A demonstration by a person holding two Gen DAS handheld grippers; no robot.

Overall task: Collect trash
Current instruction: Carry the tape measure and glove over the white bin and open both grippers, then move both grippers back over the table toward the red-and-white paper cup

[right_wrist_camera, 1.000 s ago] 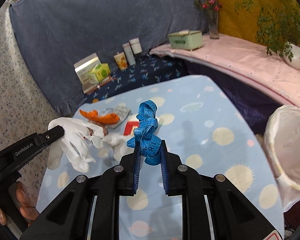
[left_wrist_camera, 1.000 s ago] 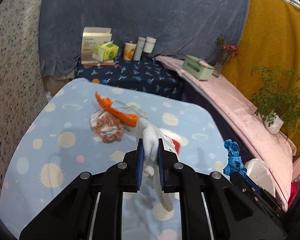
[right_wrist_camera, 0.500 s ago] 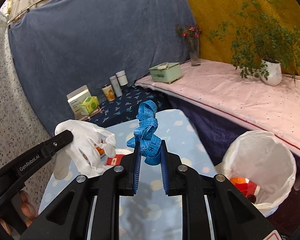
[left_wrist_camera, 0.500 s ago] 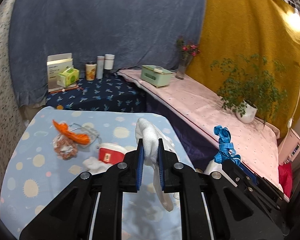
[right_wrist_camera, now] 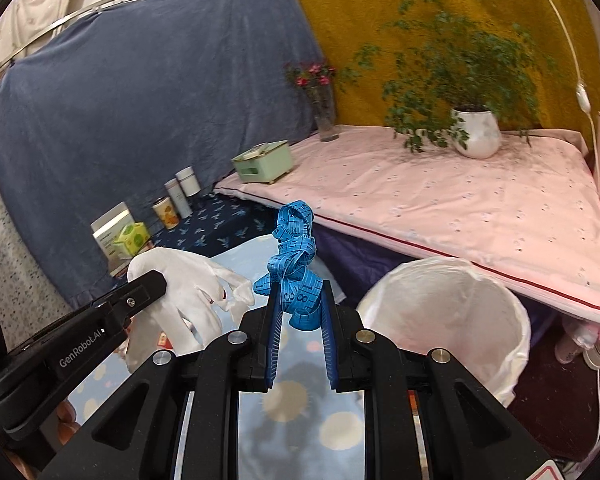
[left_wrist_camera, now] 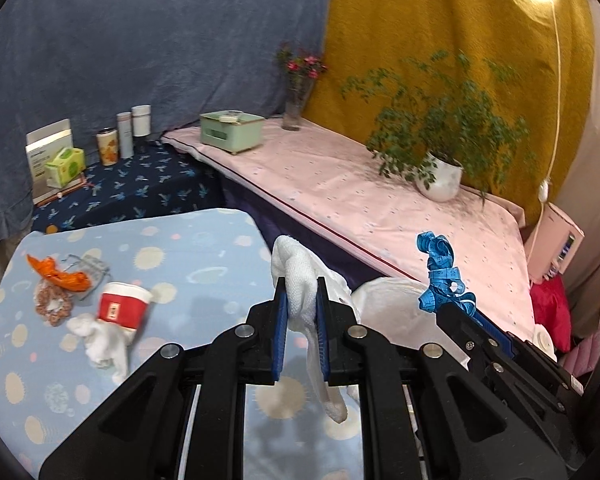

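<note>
Left of the trash bin (right_wrist_camera: 460,320), a red paper cup (left_wrist_camera: 120,306) lies on the worktop (left_wrist_camera: 204,256). The left tool (left_wrist_camera: 302,312) squeezes a white glove (left_wrist_camera: 296,280). The right tool (right_wrist_camera: 300,308) squeezes a blue tape measure (right_wrist_camera: 294,256) near the bin. Next, both should move over it and let go.

A homely room: cloth-draped walls, a potted plant (right_wrist_camera: 474,136), flower vase (right_wrist_camera: 324,120) and patterned tablecloth (left_wrist_camera: 204,248).
</note>
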